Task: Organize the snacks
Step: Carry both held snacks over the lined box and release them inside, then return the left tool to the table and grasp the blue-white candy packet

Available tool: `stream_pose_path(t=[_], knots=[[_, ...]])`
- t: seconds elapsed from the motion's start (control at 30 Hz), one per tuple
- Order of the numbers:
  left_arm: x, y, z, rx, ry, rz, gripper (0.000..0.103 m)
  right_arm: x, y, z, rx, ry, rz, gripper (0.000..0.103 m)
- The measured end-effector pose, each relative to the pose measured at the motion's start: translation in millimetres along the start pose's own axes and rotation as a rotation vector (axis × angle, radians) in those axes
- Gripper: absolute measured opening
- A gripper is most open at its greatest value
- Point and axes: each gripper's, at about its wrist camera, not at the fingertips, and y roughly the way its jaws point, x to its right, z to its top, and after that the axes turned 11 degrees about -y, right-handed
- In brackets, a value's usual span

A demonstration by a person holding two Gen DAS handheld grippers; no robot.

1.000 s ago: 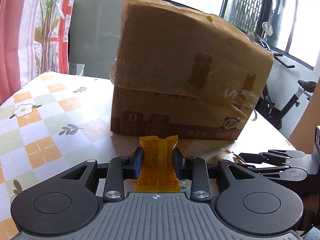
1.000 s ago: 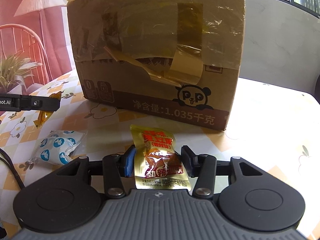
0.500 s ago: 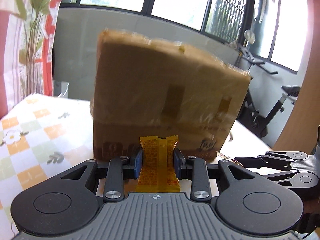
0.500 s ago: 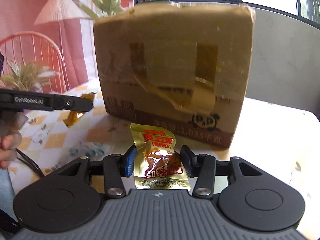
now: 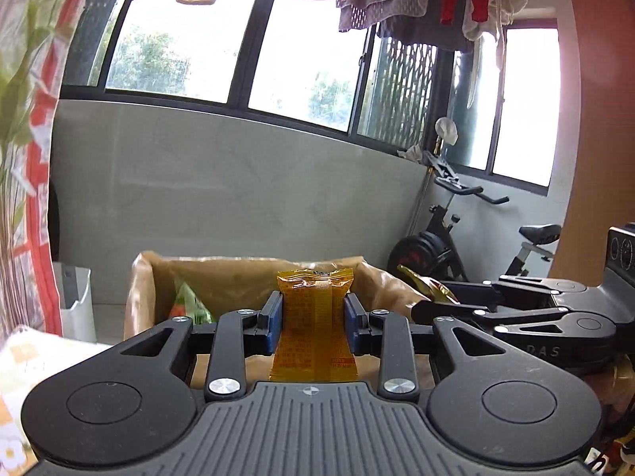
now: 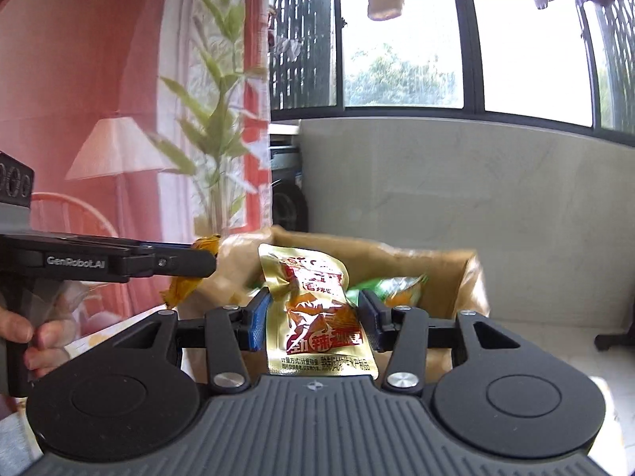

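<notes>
My left gripper (image 5: 313, 319) is shut on an orange snack packet (image 5: 313, 325), held upright over the near rim of an open cardboard box (image 5: 238, 273). My right gripper (image 6: 315, 317) is shut on a gold and red snack packet (image 6: 317, 309), also raised above the cardboard box (image 6: 448, 273). A green snack bag (image 5: 186, 305) lies inside the box, and it shows again as green packaging (image 6: 393, 289) in the right wrist view. The two grippers sit side by side: the right gripper (image 5: 432, 295) appears at the right of the left view, the left gripper (image 6: 198, 263) at the left of the right view.
A person's hand (image 6: 27, 341) grips the left tool's handle. Behind the box stand a grey low wall (image 5: 238, 182) and windows. An exercise bike (image 5: 456, 234) stands at the right, a floral curtain (image 5: 24, 158) at the left, a floor lamp (image 6: 115, 158) and plant (image 6: 218, 119) behind.
Both grippers have risen with their packets, from table level in front of the box's side to a height where its open top and contents show.
</notes>
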Motion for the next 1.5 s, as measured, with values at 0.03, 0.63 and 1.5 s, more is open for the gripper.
stream_pose_path(t=[0.03,0.63,1.5], knots=[[1,12,5,-0.006,0.003,0.011,0.033,5,8,2,-0.003,0.001,-0.027,0.049],[-14,62,9,-0.116,-0.001,0.147,0.056,33,39,-26,-0.071,0.119,-0.124,0.068],[-43,-67,-113,-0.333,-0.132,0.160,0.056,-80,-26,-94,-0.073,0.153,0.031,0.068]])
